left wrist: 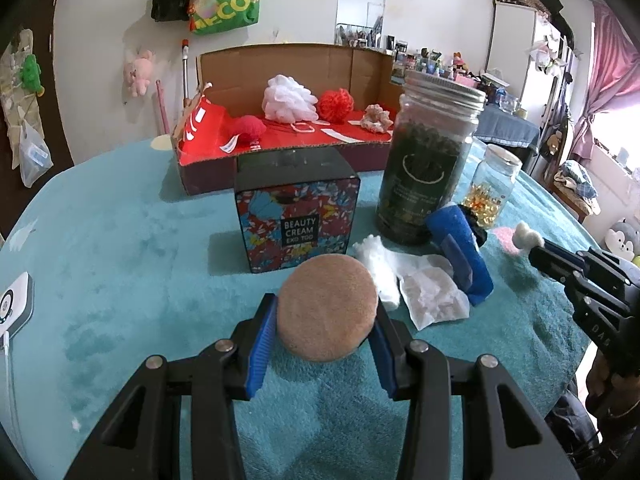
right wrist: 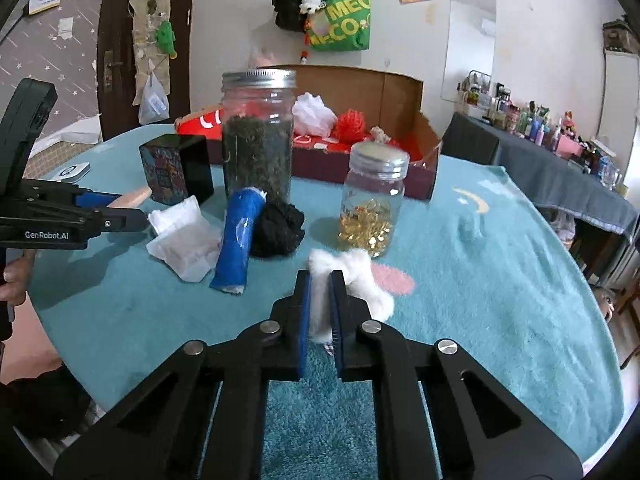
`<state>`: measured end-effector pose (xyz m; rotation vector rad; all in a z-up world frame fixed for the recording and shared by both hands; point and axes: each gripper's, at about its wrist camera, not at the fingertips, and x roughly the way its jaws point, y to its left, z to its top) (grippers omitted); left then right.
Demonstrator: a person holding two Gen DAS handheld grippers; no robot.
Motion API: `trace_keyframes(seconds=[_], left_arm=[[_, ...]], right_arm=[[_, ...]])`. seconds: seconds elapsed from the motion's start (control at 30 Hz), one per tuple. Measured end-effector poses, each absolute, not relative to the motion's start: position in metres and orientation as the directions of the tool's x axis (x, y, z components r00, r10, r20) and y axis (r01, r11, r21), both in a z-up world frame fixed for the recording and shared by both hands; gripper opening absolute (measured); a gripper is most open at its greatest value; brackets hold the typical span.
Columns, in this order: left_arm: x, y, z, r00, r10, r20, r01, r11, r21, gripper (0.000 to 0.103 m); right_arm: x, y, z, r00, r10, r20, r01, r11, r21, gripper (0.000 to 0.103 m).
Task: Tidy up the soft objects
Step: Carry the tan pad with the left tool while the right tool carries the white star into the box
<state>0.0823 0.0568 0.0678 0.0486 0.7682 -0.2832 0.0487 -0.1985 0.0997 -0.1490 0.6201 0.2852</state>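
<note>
My left gripper (left wrist: 326, 305) is shut on a round tan sponge puff (left wrist: 327, 307), held just above the teal tablecloth (left wrist: 120, 248). In the right wrist view this gripper (right wrist: 136, 209) comes in from the left with the puff (right wrist: 134, 197). My right gripper (right wrist: 321, 278) is shut on a white cotton tuft (right wrist: 348, 268), which also shows in the left wrist view (left wrist: 526, 235). Behind stands an open cardboard box (left wrist: 280, 64) holding a white loofah (left wrist: 289, 98), a red loofah (left wrist: 336, 105), a red sponge (left wrist: 248, 128) and a pink scrunchie (left wrist: 376, 118). A blue roll (right wrist: 238, 240), a white gauze packet (right wrist: 184, 240) and a black scrunchie (right wrist: 278, 228) lie loose.
A patterned beauty cream box (left wrist: 298, 224), a tall jar of dark herbs (left wrist: 428, 168) and a small jar of golden capsules (left wrist: 490, 188) stand between the grippers and the cardboard box. A white device (left wrist: 14, 304) lies at the table's left edge. A person's hand (right wrist: 14, 280) holds the left gripper.
</note>
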Motion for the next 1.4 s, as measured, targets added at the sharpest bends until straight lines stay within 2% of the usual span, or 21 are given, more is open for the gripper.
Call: trace_keyframes(seconds=[0.5,1.03,1.4], left_arm=[[0.087,0.071,0.072,0.691,-0.186,-0.699,0.229,0.973,-0.032,0.046],[0.115,0.114,0.073,0.677,-0.107,-0.728,0.159,0.987,0.003,0.045],[0.151,0.122,0.080,0.661,-0.170,-0.731,0.256,0.967,0.007,0.045]], right_arm=[[0.053,-0.207,0.107,0.793,0.176,-0.584,-0.264,0.962,-0.068,0.008],[0.081,-0.230,0.108,0.764,0.113,-0.635,-0.215,0.973,-0.085,0.008],[0.113,-0.251,0.113,0.732,0.148,-0.665,-0.220,0.975,-0.026,0.008]])
